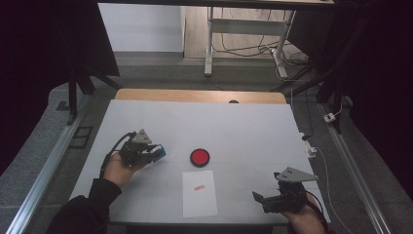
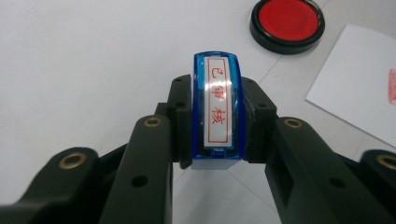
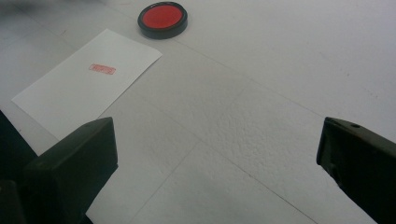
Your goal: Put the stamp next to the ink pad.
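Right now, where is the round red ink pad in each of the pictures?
High view: the red ink pad sits mid-table, just above the white paper.
Left gripper view: the pad is at the top right, beyond the blue stamp clamped between the fingers.
Right gripper view: the pad is at the top, left of centre.
Shared landmark: the white paper with its red stamp mark lies beside the pad.
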The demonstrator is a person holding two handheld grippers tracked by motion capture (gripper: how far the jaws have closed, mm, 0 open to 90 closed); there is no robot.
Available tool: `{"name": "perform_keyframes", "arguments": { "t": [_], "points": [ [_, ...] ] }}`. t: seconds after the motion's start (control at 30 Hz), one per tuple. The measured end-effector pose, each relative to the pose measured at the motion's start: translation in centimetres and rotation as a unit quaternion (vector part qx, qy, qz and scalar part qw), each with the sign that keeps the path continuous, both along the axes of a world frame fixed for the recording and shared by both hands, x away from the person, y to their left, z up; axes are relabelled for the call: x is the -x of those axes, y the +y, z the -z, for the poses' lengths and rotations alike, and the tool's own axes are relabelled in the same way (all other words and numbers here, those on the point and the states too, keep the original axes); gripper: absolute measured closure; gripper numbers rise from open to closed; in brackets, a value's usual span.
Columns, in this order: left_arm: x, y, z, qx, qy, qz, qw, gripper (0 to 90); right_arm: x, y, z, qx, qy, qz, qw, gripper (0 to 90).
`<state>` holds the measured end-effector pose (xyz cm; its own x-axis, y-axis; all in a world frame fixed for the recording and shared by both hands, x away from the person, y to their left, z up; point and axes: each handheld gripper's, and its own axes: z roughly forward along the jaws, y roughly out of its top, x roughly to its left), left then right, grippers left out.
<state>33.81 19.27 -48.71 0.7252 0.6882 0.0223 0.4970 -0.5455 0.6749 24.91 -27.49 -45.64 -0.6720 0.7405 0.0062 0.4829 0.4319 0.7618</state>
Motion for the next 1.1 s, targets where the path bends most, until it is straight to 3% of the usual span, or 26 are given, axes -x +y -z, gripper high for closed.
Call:
{"name": "perform_keyframes", "arguments": {
  "t": [0.4, 0.57, 0.77, 1.1],
  "points": [
    [-0.3, -0.6, 1.4, -0.027, 0.000, 0.018, 0.9995, 69.7, -0.1, 0.1, 0.1, -0.001, 0.004, -0.002, 1.0000, 0.0],
    [-0.4, -0.9, 2.0, -0.042, 0.012, 0.018, 0.9989, 69.7, -0.1, 0.2, 0.1, 0.004, 0.005, -0.004, 1.0000, 0.0],
    [-0.5, -0.7, 2.0, -0.043, 0.019, 0.011, 0.9988, 68.9, -0.2, 0.1, 0.1, 0.002, 0.005, 0.000, 1.0000, 0.0],
    [-0.5, -0.2, 1.4, -0.020, 0.023, -0.001, 0.9995, 54.1, -0.1, 0.1, 0.1, 0.003, 0.005, 0.001, 1.0000, 0.0]
  ]
}}
